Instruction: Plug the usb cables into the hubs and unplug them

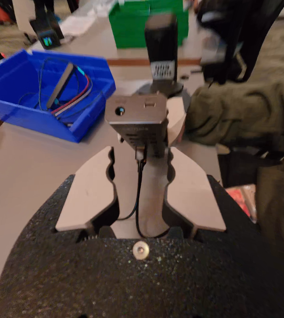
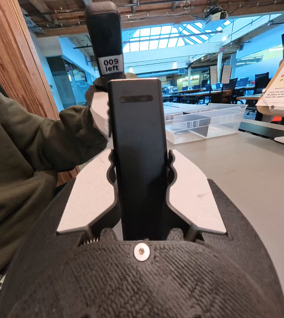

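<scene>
USB hub (image 2: 137, 154), a dark slab, stands clear of the table (image 2: 232, 172), clamped along its length between the fingers of the right hand-held gripper (image 2: 141, 153), which is closed firmly on its two long edges. Seen from the other side, the left hand-held gripper (image 1: 141, 153) brackets the near end of the same hub (image 1: 136, 111), its jaws spread to about the hub's width; whether they actually press on it cannot be told through the motion blur. A thin black cable (image 1: 138, 189) runs up between those fingers and its plug appears seated in a port on the hub's side, which suggests that one plugging-in is done or just being finished, with its unplugging yet to come. Well off to the left on the table, a blue bin (image 1: 34, 120) holds a tangle of further cables (image 1: 79, 98) and a slim second hub (image 1: 60, 84) propped at a slant, none of them connected as far as can be seen. Most of the job therefore looks to lie ahead.
</scene>
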`<state>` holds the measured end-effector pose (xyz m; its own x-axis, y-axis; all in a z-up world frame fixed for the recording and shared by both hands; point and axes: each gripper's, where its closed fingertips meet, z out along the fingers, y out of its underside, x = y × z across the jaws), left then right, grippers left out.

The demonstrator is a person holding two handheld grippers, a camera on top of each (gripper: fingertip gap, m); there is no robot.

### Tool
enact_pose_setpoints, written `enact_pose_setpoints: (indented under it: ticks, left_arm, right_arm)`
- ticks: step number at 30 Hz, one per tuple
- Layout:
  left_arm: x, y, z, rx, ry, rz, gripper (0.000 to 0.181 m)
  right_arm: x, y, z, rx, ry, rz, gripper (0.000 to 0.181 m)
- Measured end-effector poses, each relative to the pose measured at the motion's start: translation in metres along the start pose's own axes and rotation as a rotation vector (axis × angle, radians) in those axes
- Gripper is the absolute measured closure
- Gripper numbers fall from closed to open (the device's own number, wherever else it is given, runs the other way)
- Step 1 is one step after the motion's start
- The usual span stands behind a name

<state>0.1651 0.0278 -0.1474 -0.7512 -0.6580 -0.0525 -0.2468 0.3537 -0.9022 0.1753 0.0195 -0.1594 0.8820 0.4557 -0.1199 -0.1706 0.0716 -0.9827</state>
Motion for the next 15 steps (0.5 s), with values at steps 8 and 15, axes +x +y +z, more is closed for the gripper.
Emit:
enact_pose_setpoints:
  ticks: [8, 15]
  left_arm:
    - [-0.002, -0.035, 0.019, 0.074, -0.084, 0.036, 0.124]
    - [-0.003, -0.038, 0.019, -0.022, -0.053, 0.106, 0.126]
  right_arm:
    - [0.000, 0.003, 0.003, -0.028, 0.014, -0.020, 0.122]
    - [0.005, 0.002, 0.003, -0.017, 0.062, -0.030, 0.121]
